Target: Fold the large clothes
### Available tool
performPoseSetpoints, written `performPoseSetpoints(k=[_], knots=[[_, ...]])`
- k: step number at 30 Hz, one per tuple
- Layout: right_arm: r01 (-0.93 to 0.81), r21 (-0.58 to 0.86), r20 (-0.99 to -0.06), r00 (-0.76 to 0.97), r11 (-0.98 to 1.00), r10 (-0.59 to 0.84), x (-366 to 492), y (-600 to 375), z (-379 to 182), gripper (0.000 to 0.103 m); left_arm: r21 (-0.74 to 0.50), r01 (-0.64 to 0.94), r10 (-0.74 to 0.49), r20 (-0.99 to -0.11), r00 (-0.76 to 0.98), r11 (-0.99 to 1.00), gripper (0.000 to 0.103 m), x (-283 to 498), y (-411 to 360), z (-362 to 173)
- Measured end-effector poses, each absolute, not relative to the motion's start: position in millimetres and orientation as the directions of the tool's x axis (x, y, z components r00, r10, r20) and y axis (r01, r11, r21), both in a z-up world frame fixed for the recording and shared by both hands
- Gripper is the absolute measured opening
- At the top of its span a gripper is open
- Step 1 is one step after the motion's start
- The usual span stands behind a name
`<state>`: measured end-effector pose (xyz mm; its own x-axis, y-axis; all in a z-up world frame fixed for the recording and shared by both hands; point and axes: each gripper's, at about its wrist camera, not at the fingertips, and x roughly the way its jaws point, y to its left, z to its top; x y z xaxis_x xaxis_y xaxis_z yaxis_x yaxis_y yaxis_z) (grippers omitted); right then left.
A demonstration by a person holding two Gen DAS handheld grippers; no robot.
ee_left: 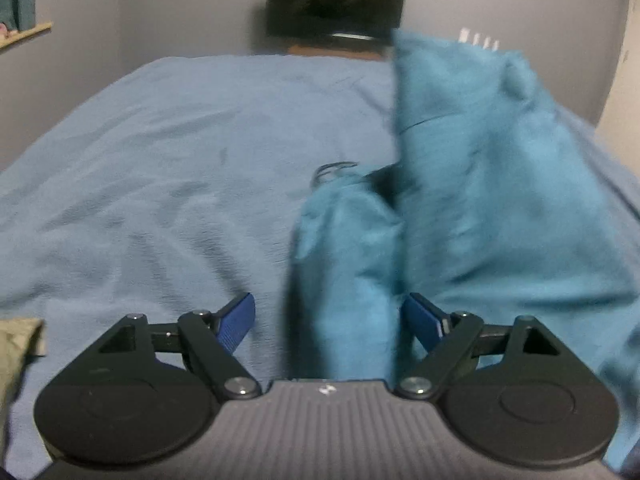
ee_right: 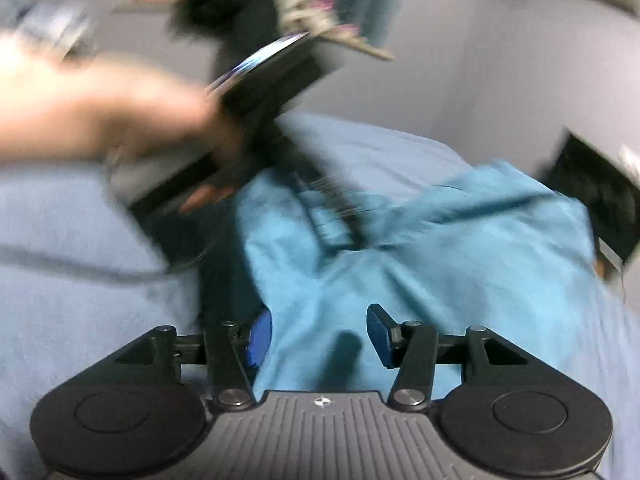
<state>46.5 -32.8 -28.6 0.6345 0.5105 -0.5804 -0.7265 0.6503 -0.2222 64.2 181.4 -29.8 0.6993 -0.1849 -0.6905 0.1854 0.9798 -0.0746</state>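
- Left claw (ee_left: 328, 322): its blue pads stand wide apart, a hanging fold of the teal garment (ee_left: 480, 184) between them; the right pad sits against the cloth, the left pad clear of it.
- The teal garment is bunched on the right half of the bed (ee_left: 160, 160), one part raised high, blurred with motion.
- Right claw (ee_right: 318, 338): jaws parted, teal cloth lying between and under them, the pads not pressing on it.
- From the right wrist view, a hand (ee_right: 100, 112) at the far left grips the other tool, blurred, above the garment.
- A dark screen (ee_left: 336, 2) stands by the far wall.
- A beige cloth (ee_left: 18, 344) peeks in at the near left edge.
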Motion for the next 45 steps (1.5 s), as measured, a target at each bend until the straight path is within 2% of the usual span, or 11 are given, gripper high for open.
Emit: performPoseSetpoints(k=[6, 10, 16, 20, 24, 28, 31, 33, 37, 40, 45], knots=[[-0.708, -0.156, -0.571, 0.634, 0.689, 0.522, 74.2, -36.7, -13.4, 0.054, -0.134, 0.164, -0.21, -0.704, 0.678, 0.977, 0.077, 66.7, 193.4, -35.5], [-0.779, -0.179, -0.625, 0.562, 0.601, 0.542, 56.5, -18.2, -22.3, 0.023, -0.22, 0.138, -0.251, -0.648, 0.719, 0.966, 0.076, 63.4, 209.1, -25.0], [-0.785, -0.117, -0.615, 0.538, 0.608, 0.577, 45.5, -21.1, -44.1, 0.032, -0.422, 0.333, -0.506, -0.415, 0.757, 0.844, 0.077, 26.5, 211.4, 19.0], [-0.797, -0.138, -0.612, 0.535, 0.588, 0.582, 35.4, -22.9, -44.8, 0.038, -0.333, 0.432, -0.544, -0.458, 0.703, 0.838, 0.076, 30.6, 181.1, 23.7], [-0.803, -0.142, -0.621, 0.527, 0.578, 0.58, 26.8, -15.9, -49.7, 0.038, -0.362, 0.444, -0.573, -0.526, 0.629, 0.82, 0.059, 52.8, 164.8, 11.5], [-0.805, -0.142, -0.629, 0.523, 0.576, 0.576, 19.5, -16.6, -51.9, 0.038, -0.375, 0.434, -0.573, -0.584, 0.576, 0.819, 0.051, 68.6, 157.5, -5.7], [-0.792, -0.149, -0.625, 0.539, 0.592, 0.564, 13.0, -22.6, -47.5, 0.036, -0.455, 0.427, -0.624, -0.555, 0.55, 0.781, 0.016, 70.5, 163.3, -9.1], [-0.773, -0.141, -0.607, 0.561, 0.619, 0.563, 8.4, -33.1, -39.7, 0.041, -0.475, 0.429, -0.639, -0.532, 0.555, 0.768, 0.013, 69.2, 171.4, -5.3], [-0.727, -0.094, -0.556, 0.606, 0.68, 0.57, 2.2, -59.3, -24.6, 0.047, -0.385, 0.469, -0.607, -0.529, 0.593, 0.795, 0.015, 63.6, 168.6, 3.4], [-0.693, -0.083, -0.527, 0.641, 0.716, 0.558, 3.4, -70.1, -25.0, 0.049, -0.369, 0.47, -0.597, -0.537, 0.596, 0.801, 0.039, 67.9, 160.7, 3.2], [-0.66, -0.078, -0.52, 0.666, 0.747, 0.534, -3.8, -76.8, -20.5, 0.049, -0.411, 0.424, -0.591, -0.543, 0.597, 0.807, 0.052, 91.5, 160.1, -4.7]])
